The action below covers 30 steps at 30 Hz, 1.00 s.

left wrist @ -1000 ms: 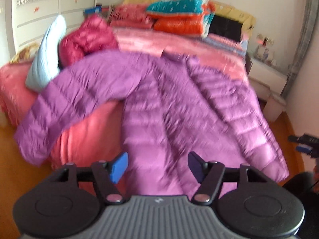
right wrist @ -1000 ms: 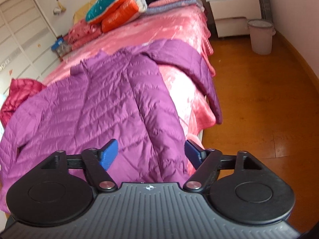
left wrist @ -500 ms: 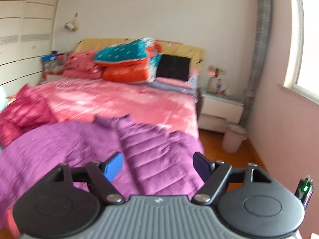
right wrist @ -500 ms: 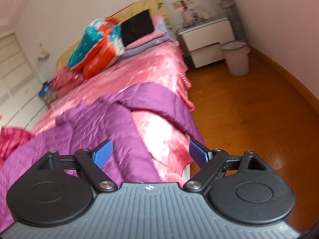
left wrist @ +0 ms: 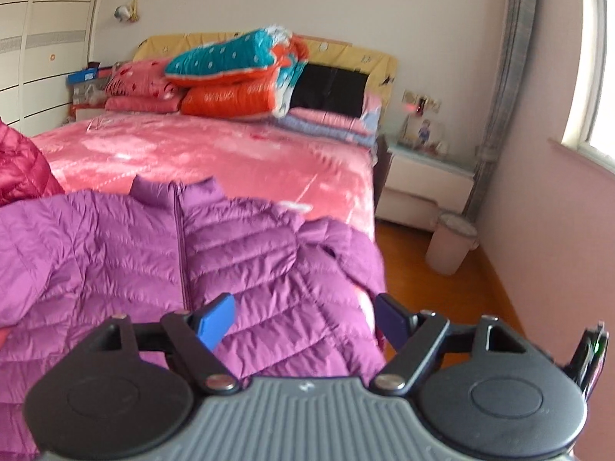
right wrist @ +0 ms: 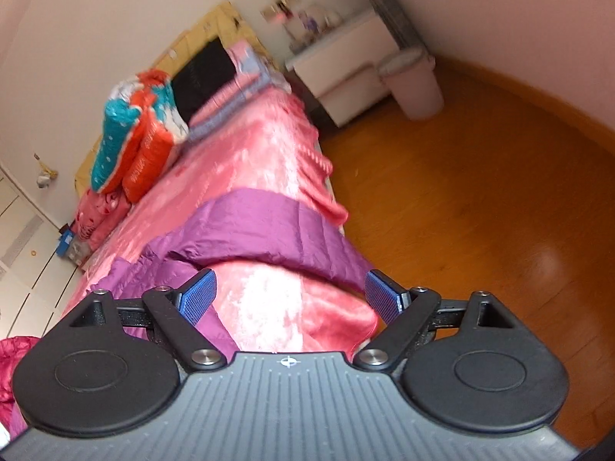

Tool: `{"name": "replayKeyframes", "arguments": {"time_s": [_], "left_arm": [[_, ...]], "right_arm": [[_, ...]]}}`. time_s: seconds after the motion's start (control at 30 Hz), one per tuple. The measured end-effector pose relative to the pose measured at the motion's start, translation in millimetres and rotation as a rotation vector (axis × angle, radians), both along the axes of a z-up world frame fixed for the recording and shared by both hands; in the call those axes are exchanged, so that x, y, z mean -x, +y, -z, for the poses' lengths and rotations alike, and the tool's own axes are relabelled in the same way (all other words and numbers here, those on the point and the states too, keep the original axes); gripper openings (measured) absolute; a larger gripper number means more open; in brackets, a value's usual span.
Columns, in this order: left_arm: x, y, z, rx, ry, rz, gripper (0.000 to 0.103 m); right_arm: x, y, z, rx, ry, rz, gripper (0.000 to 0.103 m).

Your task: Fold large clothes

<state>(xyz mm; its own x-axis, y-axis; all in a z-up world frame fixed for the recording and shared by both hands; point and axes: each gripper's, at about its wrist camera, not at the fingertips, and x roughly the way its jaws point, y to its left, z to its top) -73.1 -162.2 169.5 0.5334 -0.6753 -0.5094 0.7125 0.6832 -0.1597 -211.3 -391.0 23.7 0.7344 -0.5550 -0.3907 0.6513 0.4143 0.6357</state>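
A purple quilted down jacket (left wrist: 134,253) lies spread front up on the pink bed (left wrist: 230,153), zip closed and collar toward the pillows. My left gripper (left wrist: 303,307) hovers over its lower right part; the jaws are opening with nothing between them. In the right wrist view the jacket's right sleeve (right wrist: 269,226) drapes across the bed's edge (right wrist: 307,161) and hangs toward the floor. My right gripper (right wrist: 290,280) is open just in front of that sleeve, tilted, above pink bedspread, and holds nothing.
Folded quilts and pillows (left wrist: 238,73) are stacked at the headboard. A red down jacket (left wrist: 19,169) sits at the left. A white nightstand (left wrist: 419,188) and a bin (left wrist: 449,242) stand right of the bed. Wooden floor (right wrist: 480,199) runs alongside.
Both grippers moved toward the jacket's right side. The left view swung up from the jacket's hem to its collar and the headboard. The right gripper rolled and now faces the hanging sleeve.
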Motion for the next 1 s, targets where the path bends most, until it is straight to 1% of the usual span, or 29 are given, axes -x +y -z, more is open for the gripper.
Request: {"name": "replayKeyframes", "arguments": {"time_s": [0.07,0.17,0.3,0.4,0.47,0.57,0.63,0.73,0.83,0.93,1.0], "left_arm": [[-8.2,-6.5,10.0,-0.022,0.014,-0.004,0.081],[-20.4,-15.7,27.1,-0.051,0.042,-0.004,0.083],[-34.2,-26.1,49.0,-0.096,0.062,-0.016,0.083],[-44.3,-30.1,61.6,-0.127,0.071,-0.021,0.083],[-50.1,-31.7,68.4,-0.139,0.070,-0.022,0.083],[-57.5,-34.6,76.6,-0.153,0.069,-0.025,0.084],[-62.5,-35.6,81.1,-0.155,0.068,-0.026,0.084],[-70.7,-39.2,86.7,-0.154,0.066,-0.026,0.084],[-78.0,-42.7,89.6,-0.152,0.056,-0.014,0.084],[-85.4,-44.5,91.9,-0.136,0.049,-0.006,0.084],[-91.5,-43.4,93.8,-0.115,0.056,-0.007,0.084]], "right_arm": [[-12.2,-17.8,11.9,-0.078,-0.027,-0.027,0.103],[-27.8,-44.1,34.3,-0.200,-0.119,-0.070,0.103],[-41.3,-80.1,69.7,-0.395,-0.347,-0.094,0.103],[-54.9,-104.2,99.9,-0.538,-0.515,-0.080,0.103],[-59.1,-115.1,116.1,-0.604,-0.594,-0.065,0.103],[-71.2,-130.3,133.6,-0.653,-0.608,-0.030,0.103],[-81.7,-142.7,143.0,-0.671,-0.615,-0.035,0.103],[-97.0,-154.5,160.9,-0.738,-0.616,-0.033,0.103],[-106.8,-156.0,177.2,-0.812,-0.663,0.019,0.103],[-111.9,-161.6,199.0,-0.861,-0.732,0.074,0.103],[-117.7,-166.1,207.5,-0.867,-0.721,0.119,0.103]]}}
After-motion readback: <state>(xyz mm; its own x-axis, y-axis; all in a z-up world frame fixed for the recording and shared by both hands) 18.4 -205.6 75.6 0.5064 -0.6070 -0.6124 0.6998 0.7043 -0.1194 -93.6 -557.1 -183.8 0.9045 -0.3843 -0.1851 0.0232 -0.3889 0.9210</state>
